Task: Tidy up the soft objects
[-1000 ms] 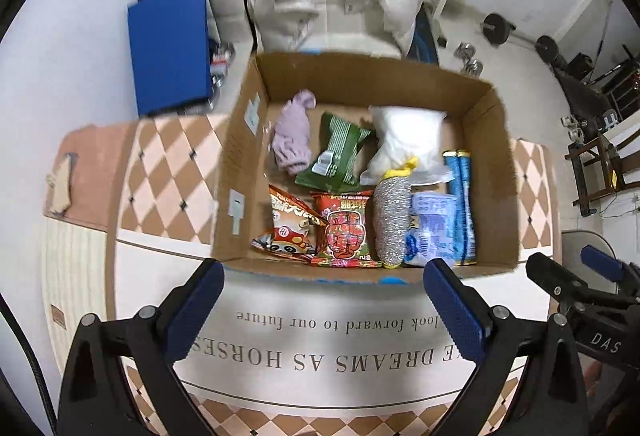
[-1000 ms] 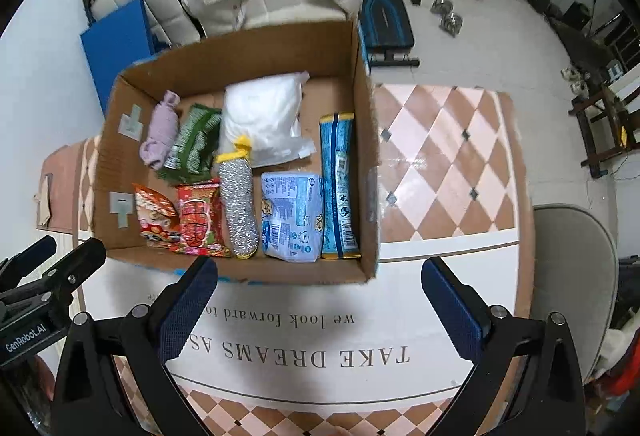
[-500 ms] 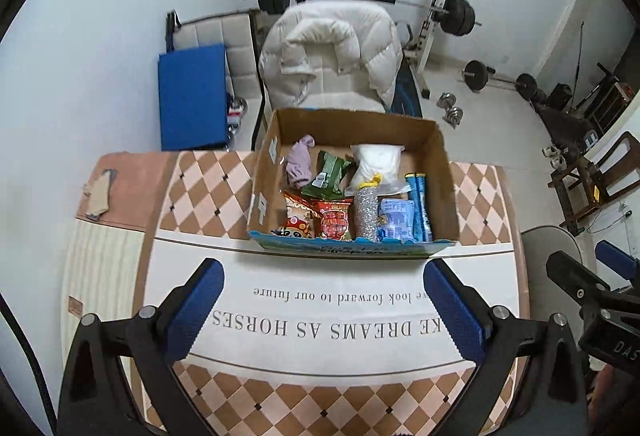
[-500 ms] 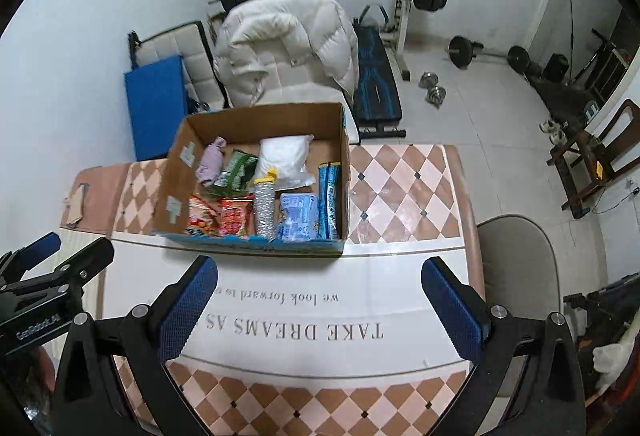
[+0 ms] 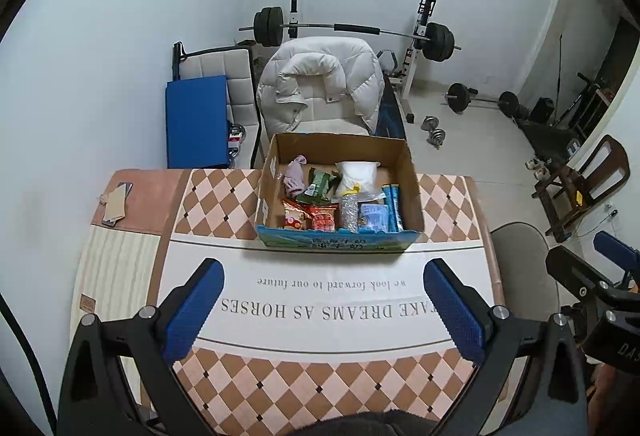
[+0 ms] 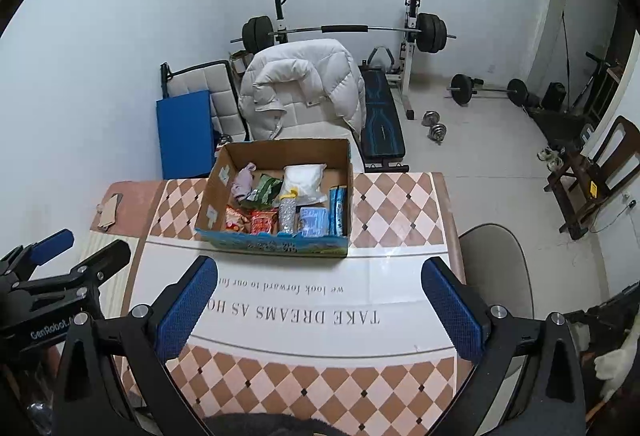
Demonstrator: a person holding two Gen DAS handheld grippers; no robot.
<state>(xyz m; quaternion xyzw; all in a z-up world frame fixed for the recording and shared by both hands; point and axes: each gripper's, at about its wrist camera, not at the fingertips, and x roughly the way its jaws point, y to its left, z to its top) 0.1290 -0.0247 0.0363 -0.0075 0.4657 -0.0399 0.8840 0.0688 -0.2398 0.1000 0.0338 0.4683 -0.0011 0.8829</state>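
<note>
I see a checkered brown-and-cream tablecloth (image 5: 224, 204) with a white printed band across it. Small brown card piece (image 5: 115, 203) lies at its far left corner. Behind the table: white puffer jacket (image 5: 320, 88) draped over a chair, blue foam mat (image 5: 197, 120) leaning just beside it, black barbell on a rack (image 5: 352, 30) against the wall. Dark wooden chair (image 6: 600, 172) stands far right, well apart
</note>
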